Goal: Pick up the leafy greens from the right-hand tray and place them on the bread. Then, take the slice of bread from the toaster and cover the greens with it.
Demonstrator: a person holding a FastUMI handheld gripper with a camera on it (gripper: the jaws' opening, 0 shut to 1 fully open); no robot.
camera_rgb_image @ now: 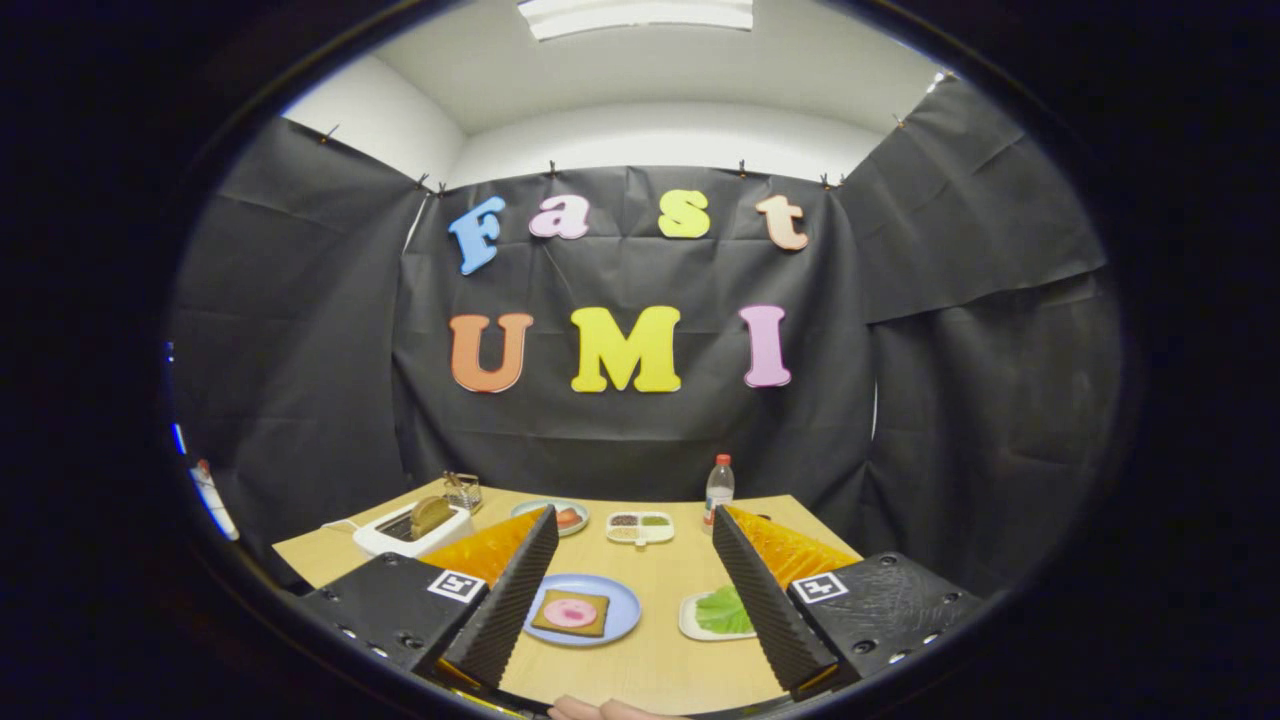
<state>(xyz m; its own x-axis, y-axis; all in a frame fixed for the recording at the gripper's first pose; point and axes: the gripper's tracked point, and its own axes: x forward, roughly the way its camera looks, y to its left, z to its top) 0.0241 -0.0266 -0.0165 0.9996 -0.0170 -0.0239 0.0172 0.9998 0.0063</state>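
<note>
greens (724,609) just beside open gripper's (630,590) right finger.

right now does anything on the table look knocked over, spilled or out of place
Nothing stands out. The bread lies flat on the blue plate, the leafy greens sit in their tray, a slice stands in the toaster, and the bottle is upright. The gripper is open above the table.
</note>
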